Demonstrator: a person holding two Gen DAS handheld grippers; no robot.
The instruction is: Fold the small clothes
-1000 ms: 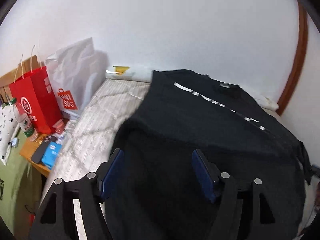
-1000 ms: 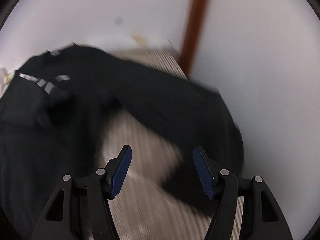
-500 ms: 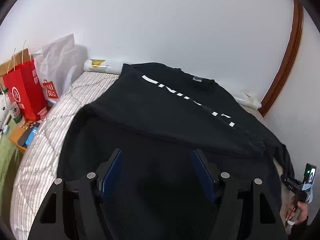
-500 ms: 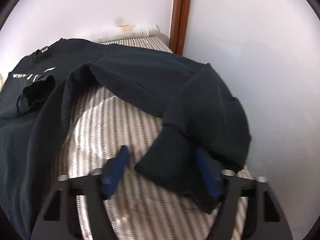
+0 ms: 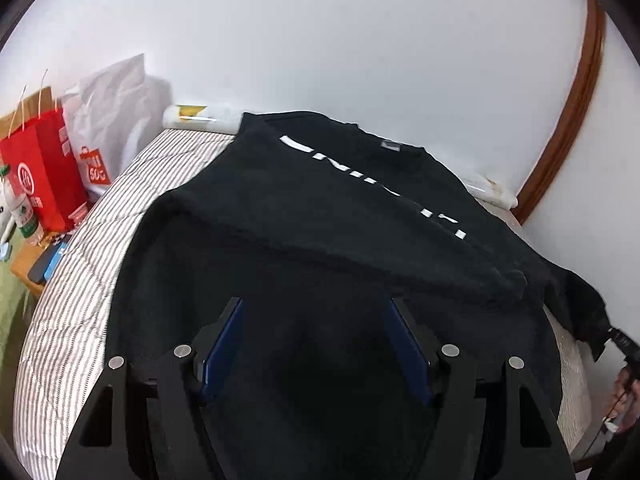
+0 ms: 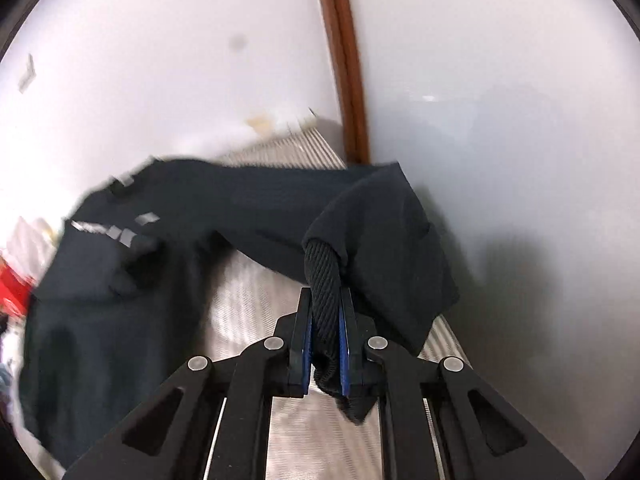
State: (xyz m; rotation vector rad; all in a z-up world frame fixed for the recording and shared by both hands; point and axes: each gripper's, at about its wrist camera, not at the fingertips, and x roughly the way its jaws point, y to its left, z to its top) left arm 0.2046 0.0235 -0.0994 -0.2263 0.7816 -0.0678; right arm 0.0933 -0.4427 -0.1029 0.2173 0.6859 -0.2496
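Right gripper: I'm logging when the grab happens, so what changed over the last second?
The right gripper was open over the ribbed cuff; its jaws are closing and now pinch the cuff of the black sweatshirt, lifting the sleeve off the striped mattress. The left gripper stayed open above the sweatshirt's body, holding nothing.

A bed with a grey-and-white striped quilted cover [image 5: 80, 280] stands in the corner of a room with plain white walls [image 5: 360, 40], evenly lit, and a brown wooden trim strip [image 5: 568, 120] runs up the corner where the two walls meet. A long white roll [image 5: 200, 118] lies along the far edge of the bed against the wall. Left of the bed, a red paper bag [image 5: 44, 176] and a white shopping bag [image 5: 108, 120] stand near a plastic bottle [image 5: 22, 212], on a low wooden stand [image 5: 24, 268] above a green floor [image 5: 12, 304].
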